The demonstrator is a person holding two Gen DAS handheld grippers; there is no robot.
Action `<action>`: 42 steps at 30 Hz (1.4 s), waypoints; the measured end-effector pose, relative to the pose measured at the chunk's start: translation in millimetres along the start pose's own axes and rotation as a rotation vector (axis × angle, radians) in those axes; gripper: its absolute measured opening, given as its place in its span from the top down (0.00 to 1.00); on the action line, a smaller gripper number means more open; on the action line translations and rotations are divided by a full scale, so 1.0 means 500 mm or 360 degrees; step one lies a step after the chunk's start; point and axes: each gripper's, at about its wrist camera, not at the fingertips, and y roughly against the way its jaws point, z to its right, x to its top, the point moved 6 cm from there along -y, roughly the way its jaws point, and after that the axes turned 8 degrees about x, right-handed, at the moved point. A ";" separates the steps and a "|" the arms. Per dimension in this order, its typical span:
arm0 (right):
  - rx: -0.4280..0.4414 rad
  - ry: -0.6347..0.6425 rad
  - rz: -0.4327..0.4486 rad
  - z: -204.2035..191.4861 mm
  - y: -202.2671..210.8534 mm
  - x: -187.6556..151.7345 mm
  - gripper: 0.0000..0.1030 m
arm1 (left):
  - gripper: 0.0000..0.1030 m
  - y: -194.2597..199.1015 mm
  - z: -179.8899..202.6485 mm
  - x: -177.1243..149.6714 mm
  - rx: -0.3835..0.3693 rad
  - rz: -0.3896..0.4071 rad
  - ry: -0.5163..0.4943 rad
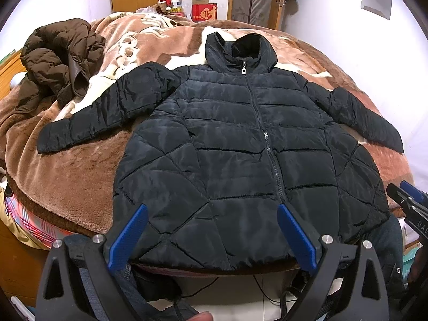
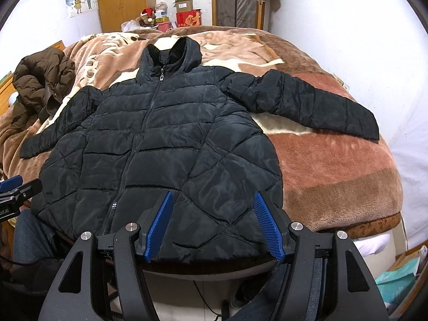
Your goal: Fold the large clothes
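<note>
Item one: the black puffer jacket [image 1: 240, 144], hooded, zipped to the collar, lay face up and flat on the brown plush blanket [image 1: 88, 171] covering the bed, both sleeves spread outward, its hem at the near edge.

Item two: your left gripper [image 1: 212, 215] hovered over the hem near the zipper's lower end, blue pads spread wide, nothing between them.

Item three: your right gripper [image 2: 214, 206] hung over the hem toward the jacket's other side, jaws likewise wide and empty; neither gripper appeared to touch the fabric.

Item four: a brown coat [image 1: 56, 61] sat crumpled on the blanket beyond the far left sleeve, apart from the black jacket.

Item five: a red box [image 2: 188, 18] and an open carton [image 2: 183, 4] stood past the bed's far end.
</note>
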 end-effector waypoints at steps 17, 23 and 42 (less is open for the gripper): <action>-0.0009 0.0006 -0.0011 -0.003 -0.002 -0.003 0.38 | 0.04 0.001 0.000 -0.002 -0.0005 0.0000 -0.0003; -0.0008 0.0006 -0.0012 -0.002 -0.002 -0.003 0.38 | 0.04 0.001 -0.001 -0.002 -0.0004 -0.0001 -0.0001; -0.0010 0.0008 -0.0015 -0.002 -0.002 -0.004 0.38 | 0.04 0.002 0.001 -0.002 -0.0005 -0.0002 -0.0001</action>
